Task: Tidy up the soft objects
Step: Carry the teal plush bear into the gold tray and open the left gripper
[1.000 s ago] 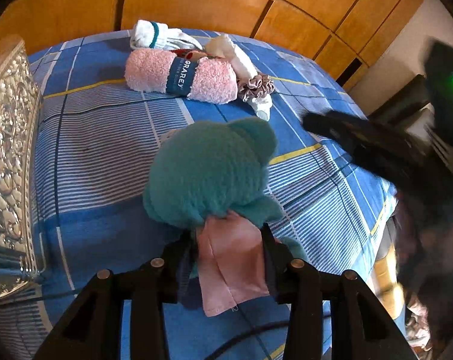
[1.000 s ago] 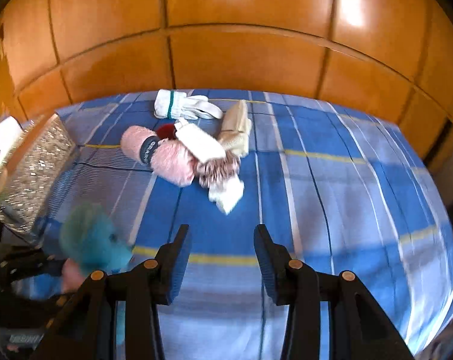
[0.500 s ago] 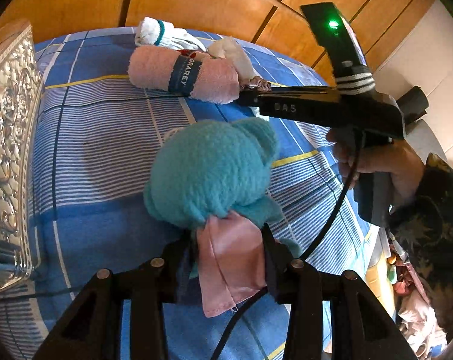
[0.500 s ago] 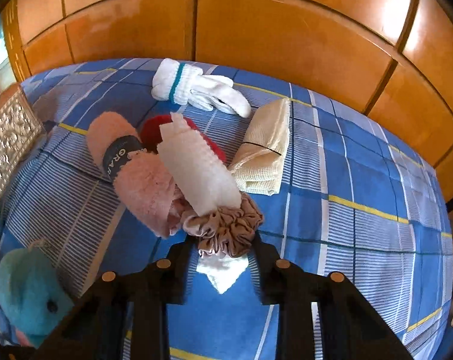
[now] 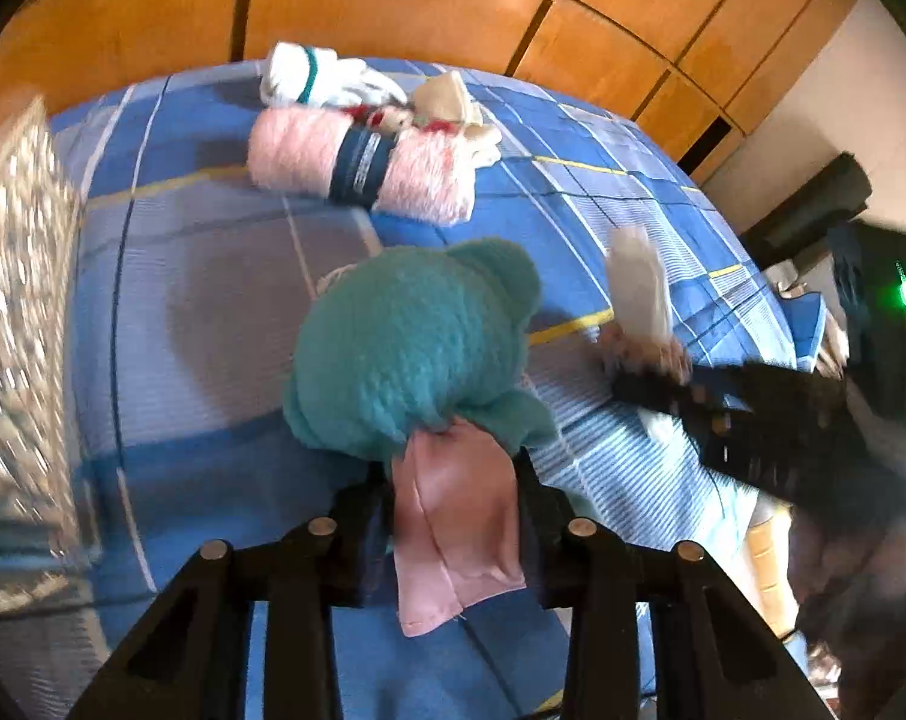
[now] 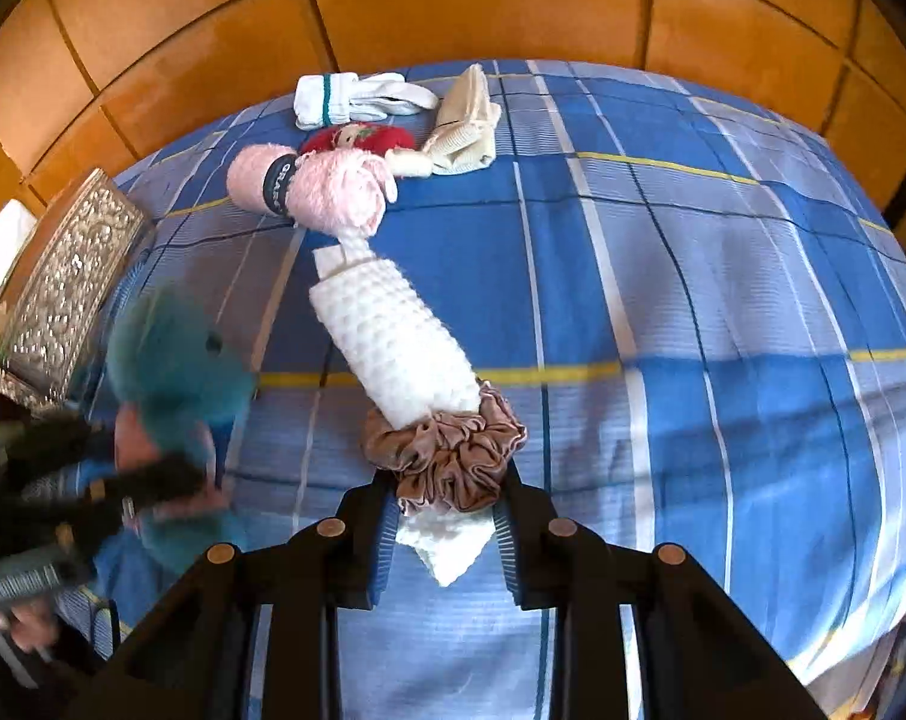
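Your right gripper (image 6: 447,516) had clamped on the white knit roll (image 6: 393,342) at its brown scrunchie (image 6: 447,456) and lifted it off the pile toward lower centre; half a second before it lay against the pink towel roll (image 6: 309,189). Your left gripper (image 5: 456,516) stayed clamped on the pink cloth (image 5: 453,516) of the teal plush toy (image 5: 411,348), mid-frame over the blue plaid bedspread (image 6: 723,276).

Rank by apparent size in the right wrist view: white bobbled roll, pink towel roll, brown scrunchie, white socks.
1. white bobbled roll, though nearest, so flattered
2. pink towel roll and brown scrunchie: too alike to rank
3. white socks
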Available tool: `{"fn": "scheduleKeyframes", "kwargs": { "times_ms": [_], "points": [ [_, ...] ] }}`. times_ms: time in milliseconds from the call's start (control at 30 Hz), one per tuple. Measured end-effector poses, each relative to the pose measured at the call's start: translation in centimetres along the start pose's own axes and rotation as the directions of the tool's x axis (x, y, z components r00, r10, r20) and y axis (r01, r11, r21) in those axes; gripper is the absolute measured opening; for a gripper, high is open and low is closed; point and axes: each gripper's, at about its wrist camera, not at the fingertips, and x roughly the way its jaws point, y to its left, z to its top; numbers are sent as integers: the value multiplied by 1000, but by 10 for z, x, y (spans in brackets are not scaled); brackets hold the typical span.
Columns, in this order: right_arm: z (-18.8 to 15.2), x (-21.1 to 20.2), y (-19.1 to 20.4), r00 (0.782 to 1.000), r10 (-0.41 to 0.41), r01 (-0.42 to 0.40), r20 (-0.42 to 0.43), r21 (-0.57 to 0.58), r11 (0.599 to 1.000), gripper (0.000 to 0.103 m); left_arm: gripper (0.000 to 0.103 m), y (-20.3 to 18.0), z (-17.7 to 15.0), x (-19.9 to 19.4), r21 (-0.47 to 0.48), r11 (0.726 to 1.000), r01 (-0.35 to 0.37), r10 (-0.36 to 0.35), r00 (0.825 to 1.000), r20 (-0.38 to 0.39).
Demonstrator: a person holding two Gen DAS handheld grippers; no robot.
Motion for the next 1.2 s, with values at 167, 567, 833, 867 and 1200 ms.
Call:
{"fn": "scheduleKeyframes", "kwargs": {
  "times_ms": [167, 567, 833, 867, 1200],
  "points": [
    [-6, -1, 0, 1000, -11, 10, 30, 36, 999, 28, 34, -1, 38, -21, 1, 1000, -23, 23, 999, 42],
    [-9, -1, 4, 997, -36, 33, 68, 45, 998, 28, 35, 99, 185, -117, -214, 954, -211, 253, 949, 189],
    [-10, 3, 12, 995, -77, 78, 63, -7, 997, 29, 35, 240, 167, -224, -443, 807, -391, 519, 828, 213],
    [-10, 3, 12, 995, -80, 80, 63, -7, 997, 29, 35, 261, 152, -242, -475, 778, -412, 554, 806, 208],
    [-10, 5, 16, 992, -110, 112, 68, -25, 993, 29, 35, 330, -29, -317, -636, 663, -396, 628, 756, 184]
  ]
}}
